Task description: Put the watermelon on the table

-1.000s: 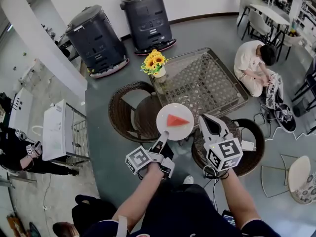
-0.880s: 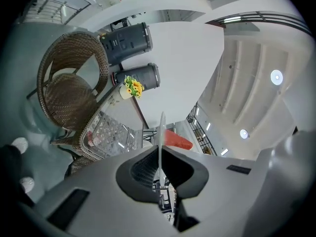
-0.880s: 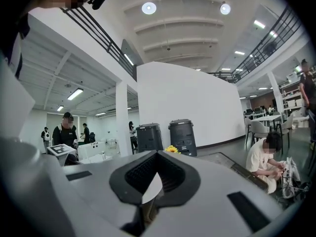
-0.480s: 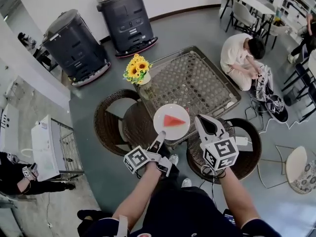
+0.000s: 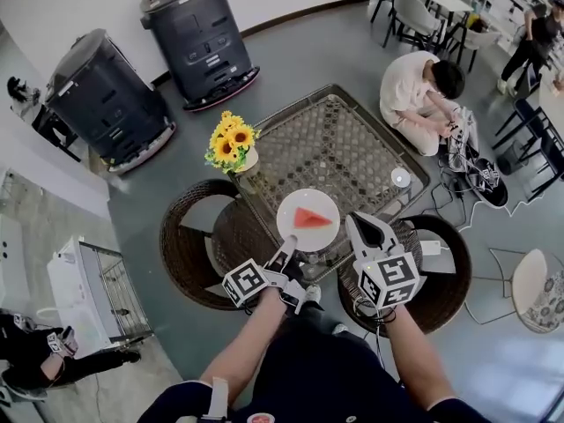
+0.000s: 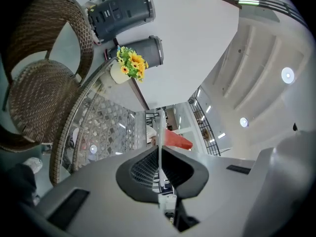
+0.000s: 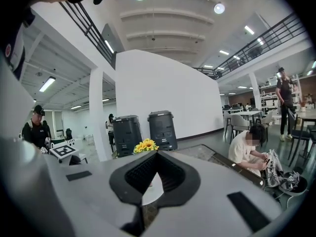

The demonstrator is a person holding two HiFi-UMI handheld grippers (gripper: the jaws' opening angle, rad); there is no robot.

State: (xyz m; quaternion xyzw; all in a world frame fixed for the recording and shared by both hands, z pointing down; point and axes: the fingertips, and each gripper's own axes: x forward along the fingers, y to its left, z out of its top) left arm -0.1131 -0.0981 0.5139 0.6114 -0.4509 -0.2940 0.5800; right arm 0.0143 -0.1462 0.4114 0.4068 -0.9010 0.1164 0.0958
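A red watermelon wedge (image 5: 310, 218) lies on a white plate (image 5: 307, 208). The plate hangs over the near edge of the glass-topped wicker table (image 5: 352, 139). My left gripper (image 5: 288, 247) is shut on the plate's near rim. In the left gripper view the rim (image 6: 159, 132) runs edge-on between the pads of the left gripper (image 6: 159, 154), with the wedge (image 6: 175, 139) beyond them. Just right of the plate, my right gripper (image 5: 366, 227) is shut on nothing. In the right gripper view the plate (image 7: 150, 191) shows white past the tips of the right gripper (image 7: 155, 174).
A pot of sunflowers (image 5: 231, 142) stands on the table's left corner, and a small white disc (image 5: 401, 178) lies at its right corner. Wicker chairs (image 5: 189, 236) (image 5: 441, 271) flank me. Two dark bins (image 5: 198, 29) stand behind, and a person (image 5: 419, 91) sits on the floor at the right.
Both grippers have moved forward and down towards the table, the left carrying the plate with it. The plate now hangs over the table's near edge. Neither gripper's jaws have changed.
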